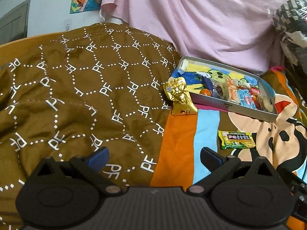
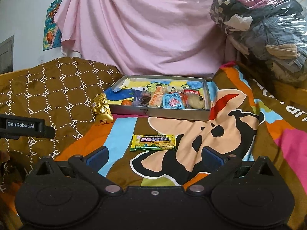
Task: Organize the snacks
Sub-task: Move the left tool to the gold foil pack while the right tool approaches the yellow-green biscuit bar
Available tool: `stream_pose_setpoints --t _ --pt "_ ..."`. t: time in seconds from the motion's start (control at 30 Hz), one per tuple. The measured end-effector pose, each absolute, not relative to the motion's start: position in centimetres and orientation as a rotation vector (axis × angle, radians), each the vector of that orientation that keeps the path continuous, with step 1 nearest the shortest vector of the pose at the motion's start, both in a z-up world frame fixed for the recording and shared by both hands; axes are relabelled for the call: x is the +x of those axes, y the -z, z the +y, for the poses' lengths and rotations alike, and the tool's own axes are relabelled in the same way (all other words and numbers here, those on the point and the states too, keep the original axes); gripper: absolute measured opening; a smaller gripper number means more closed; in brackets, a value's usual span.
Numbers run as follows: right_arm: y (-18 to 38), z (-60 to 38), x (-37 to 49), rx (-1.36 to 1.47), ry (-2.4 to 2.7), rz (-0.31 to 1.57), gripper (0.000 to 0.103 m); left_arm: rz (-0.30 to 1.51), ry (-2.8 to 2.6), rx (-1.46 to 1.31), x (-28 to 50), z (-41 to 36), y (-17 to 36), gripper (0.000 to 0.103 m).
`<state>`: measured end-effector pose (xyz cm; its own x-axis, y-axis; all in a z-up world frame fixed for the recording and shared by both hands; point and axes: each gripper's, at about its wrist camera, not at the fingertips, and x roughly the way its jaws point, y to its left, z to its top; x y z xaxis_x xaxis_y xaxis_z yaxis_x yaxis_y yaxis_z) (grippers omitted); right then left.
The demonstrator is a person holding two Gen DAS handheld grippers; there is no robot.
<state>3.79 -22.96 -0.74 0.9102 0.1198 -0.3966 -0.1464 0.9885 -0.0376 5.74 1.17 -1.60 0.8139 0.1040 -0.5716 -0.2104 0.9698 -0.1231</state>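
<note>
— Where does the left wrist view sit?

— Low over the bed, behind the left gripper [image 1: 153, 158], looking forward and a little rightward. The brown quilt [image 1: 76, 95] fills its near left; the metal tray [image 1: 249, 113] lies farther off at the right, seen at a slant.

— And the right wrist view?

— Also low, behind the right gripper [image 2: 154, 157], facing the tray [image 2: 159, 113] nearly square on, with the green snack packet [image 2: 153, 142] near, just ahead of its fingers.

— What do they share?

— The tray, the gold pouch [image 1: 179, 95] beside it, the green packet [image 1: 237, 140], the cartoon blanket [image 1: 207, 130] and the pink sheet [image 1: 191, 19] behind. The right view also catches part of the left gripper's body [image 2: 23, 126] at its left edge.
</note>
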Motion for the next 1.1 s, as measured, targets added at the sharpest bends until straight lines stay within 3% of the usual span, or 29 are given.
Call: stream_pose_setpoints --t 1.1 --pt "1.5 -19.8 9.8 -0.241 -0.462 0.462 0.102 0.706 -0.19 -0.136 12.8 1.5 3.3 0.103"
